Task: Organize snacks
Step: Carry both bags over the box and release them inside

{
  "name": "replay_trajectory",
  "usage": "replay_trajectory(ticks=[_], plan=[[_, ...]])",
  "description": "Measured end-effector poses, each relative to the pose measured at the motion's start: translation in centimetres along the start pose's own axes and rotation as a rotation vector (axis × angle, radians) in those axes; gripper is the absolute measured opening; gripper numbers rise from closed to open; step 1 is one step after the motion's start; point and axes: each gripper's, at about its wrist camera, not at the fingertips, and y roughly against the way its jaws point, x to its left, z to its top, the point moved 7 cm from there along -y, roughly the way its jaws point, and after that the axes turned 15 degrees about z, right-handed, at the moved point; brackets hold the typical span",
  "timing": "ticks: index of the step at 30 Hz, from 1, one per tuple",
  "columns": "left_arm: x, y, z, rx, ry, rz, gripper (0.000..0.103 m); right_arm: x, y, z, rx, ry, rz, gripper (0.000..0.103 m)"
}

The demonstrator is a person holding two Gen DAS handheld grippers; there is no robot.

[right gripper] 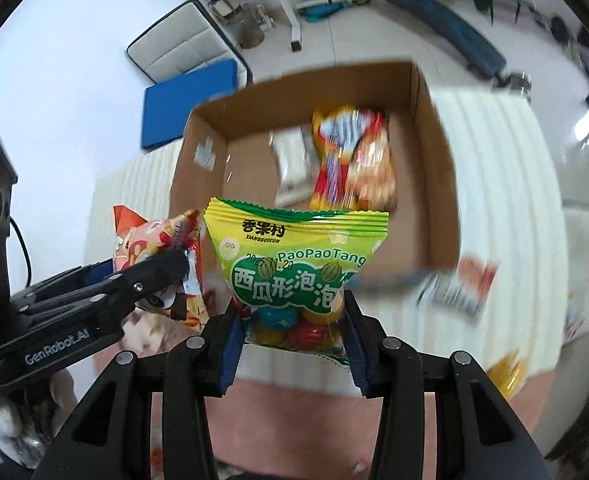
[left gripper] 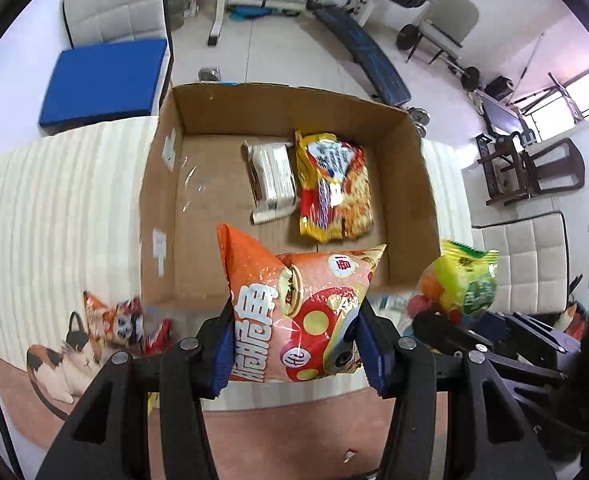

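Two packets already lie in the cardboard box: a white wrapped pack and, just beside it, a yellow-and-red noodle bag. The left gripper is clamped on an orange snack bag, held above the near edge of the box; the right gripper is clamped on a green candy bag (coloured balls show through its clear bottom), also above the near wall. Both look ready to go in. More packets remain outside on the striped cloth, probably three or four, though blur hides the count.
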Motion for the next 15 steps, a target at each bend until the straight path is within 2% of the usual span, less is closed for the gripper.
replay_trajectory(ticks=[6, 11, 15], plan=[[0.0, -6.4, 4.3, 0.168, 0.03, -0.024, 0.05, -2.7, -4.0, 4.4, 0.088, -0.023, -0.046, 0.047], [-0.7, -11.4, 5.5, 0.282, 0.026, -0.032, 0.05, -5.7, -8.4, 4.8, 0.178, -0.054, -0.089, 0.047], [-1.3, -14.1, 4.8, 0.344, 0.032, -0.037, 0.05, -7.4, -10.7, 4.2, 0.216, -0.097, -0.087, 0.047]])
